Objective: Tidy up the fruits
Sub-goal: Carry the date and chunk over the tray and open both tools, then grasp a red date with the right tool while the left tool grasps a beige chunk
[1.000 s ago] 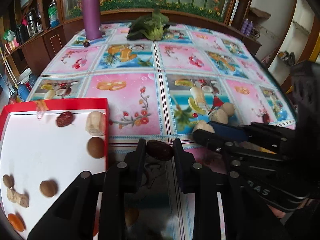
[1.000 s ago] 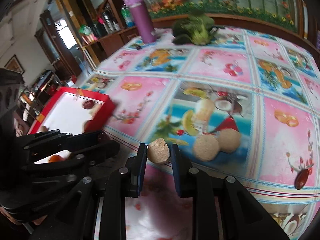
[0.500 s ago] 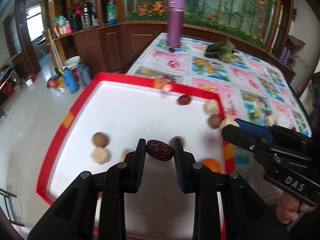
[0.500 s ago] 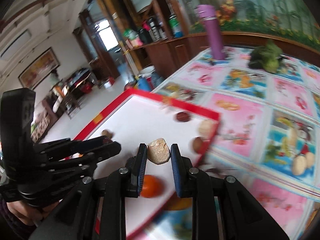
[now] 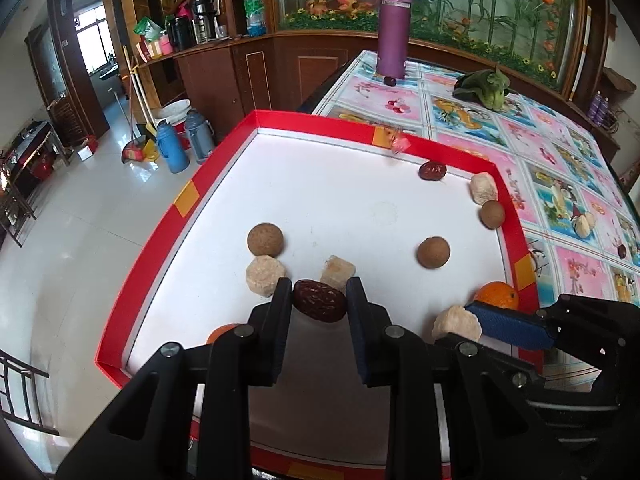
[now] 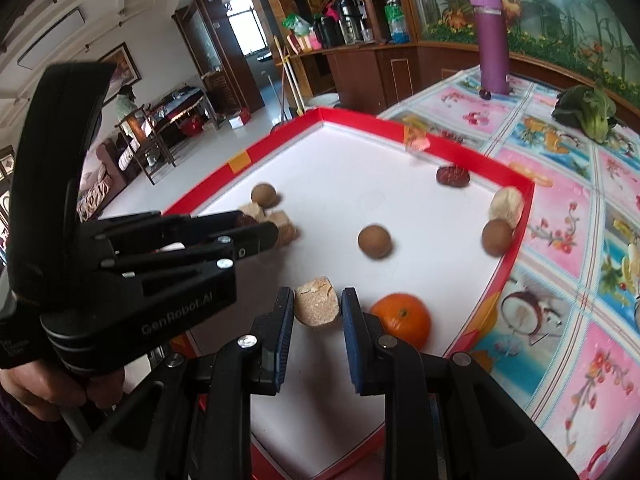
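Observation:
A red-rimmed white tray (image 5: 308,120) (image 6: 360,118) lies at the table's left end. My left gripper (image 5: 319,300) is shut on a dark red date (image 5: 320,301) above the tray's near part. My right gripper (image 6: 317,306) is shut on a pale beige chunk (image 6: 317,306), also above the tray, beside an orange (image 6: 402,319). In the tray lie brown round fruits (image 5: 433,252), (image 5: 265,239), beige chunks (image 5: 265,274), (image 5: 483,188), another date (image 5: 432,170) and an orange (image 5: 496,295). The right gripper (image 5: 472,322) shows at the lower right of the left wrist view.
A purple flask (image 5: 392,38) and a leafy green vegetable (image 5: 486,88) stand on the patterned tablecloth (image 5: 560,148) beyond the tray. A small dark fruit (image 5: 390,81) lies by the flask and another (image 5: 622,251) at the right edge. Left of the table the floor drops away, with thermoses (image 5: 172,146).
Both grippers swung left from over the tablecloth to above the tray, still holding the date and the beige chunk. Since half a second ago they came lower and closer to the tray floor.

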Demonstrator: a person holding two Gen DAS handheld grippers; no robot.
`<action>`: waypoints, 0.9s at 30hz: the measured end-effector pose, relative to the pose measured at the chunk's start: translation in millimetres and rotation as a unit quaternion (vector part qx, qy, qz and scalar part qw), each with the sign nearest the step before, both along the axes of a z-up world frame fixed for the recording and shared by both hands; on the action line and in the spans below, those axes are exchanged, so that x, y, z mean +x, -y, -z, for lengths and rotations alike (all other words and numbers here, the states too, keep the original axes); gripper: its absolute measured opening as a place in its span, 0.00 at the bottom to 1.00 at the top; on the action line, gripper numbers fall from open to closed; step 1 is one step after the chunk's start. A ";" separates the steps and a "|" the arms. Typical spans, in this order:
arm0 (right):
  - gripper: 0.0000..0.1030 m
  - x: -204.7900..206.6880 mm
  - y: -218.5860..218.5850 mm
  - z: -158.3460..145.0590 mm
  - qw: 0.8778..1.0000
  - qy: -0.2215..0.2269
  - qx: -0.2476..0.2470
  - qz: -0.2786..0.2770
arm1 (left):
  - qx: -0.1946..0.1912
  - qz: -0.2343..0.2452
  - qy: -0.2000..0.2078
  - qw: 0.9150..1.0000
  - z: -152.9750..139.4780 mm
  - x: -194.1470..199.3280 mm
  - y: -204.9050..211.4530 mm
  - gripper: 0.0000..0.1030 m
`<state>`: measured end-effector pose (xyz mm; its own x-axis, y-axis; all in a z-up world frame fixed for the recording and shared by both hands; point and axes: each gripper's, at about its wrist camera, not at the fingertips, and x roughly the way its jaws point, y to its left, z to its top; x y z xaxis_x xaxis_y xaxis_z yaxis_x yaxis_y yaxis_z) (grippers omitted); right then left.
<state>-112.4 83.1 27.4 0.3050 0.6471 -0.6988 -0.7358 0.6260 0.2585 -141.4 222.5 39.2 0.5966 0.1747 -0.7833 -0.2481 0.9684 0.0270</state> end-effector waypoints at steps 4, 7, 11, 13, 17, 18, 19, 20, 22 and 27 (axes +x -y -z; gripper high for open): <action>0.22 -5.5 -2.3 1.0 1.000 0.008 -0.009 -0.008 | 0.007 -0.005 -0.012 1.000 6.3 1.0 0.9 0.29; 0.22 -6.7 -2.5 1.3 1.000 0.007 -0.010 -0.011 | 0.010 -0.010 -0.018 1.000 7.1 0.8 0.1 0.29; 0.23 -8.9 -1.2 0.2 1.000 0.008 -0.012 -0.012 | 0.015 -0.013 -0.020 1.000 6.7 -0.5 1.6 0.38; 0.23 -8.7 0.6 -0.6 1.000 0.008 -0.011 -0.011 | 0.017 -0.015 -0.020 1.000 5.4 -1.0 2.5 0.51; 0.23 -7.2 8.7 -5.2 1.000 0.009 0.004 -0.010 | 0.020 -0.028 -0.016 0.999 0.4 -2.7 2.0 0.65; 0.23 -6.6 12.6 -8.0 1.000 0.011 0.009 -0.010 | 0.020 -0.031 -0.013 0.999 -1.5 -2.9 2.0 0.68; 0.24 -6.0 15.9 -9.9 1.000 0.013 0.015 -0.008 | 0.023 -0.034 -0.012 0.999 -3.5 -3.0 2.6 0.71; 0.24 -4.8 21.1 -12.8 1.000 0.016 0.022 -0.004 | 0.027 -0.037 -0.010 0.999 -5.9 -3.0 3.9 0.72; 0.24 -0.9 33.1 -17.8 0.999 0.022 0.033 0.008 | 0.036 -0.039 -0.005 0.999 -10.1 -2.8 6.8 0.77; 0.24 18.5 81.9 -26.6 0.996 0.034 0.046 0.066 | 0.044 -0.022 0.005 0.999 -21.3 2.5 27.4 0.81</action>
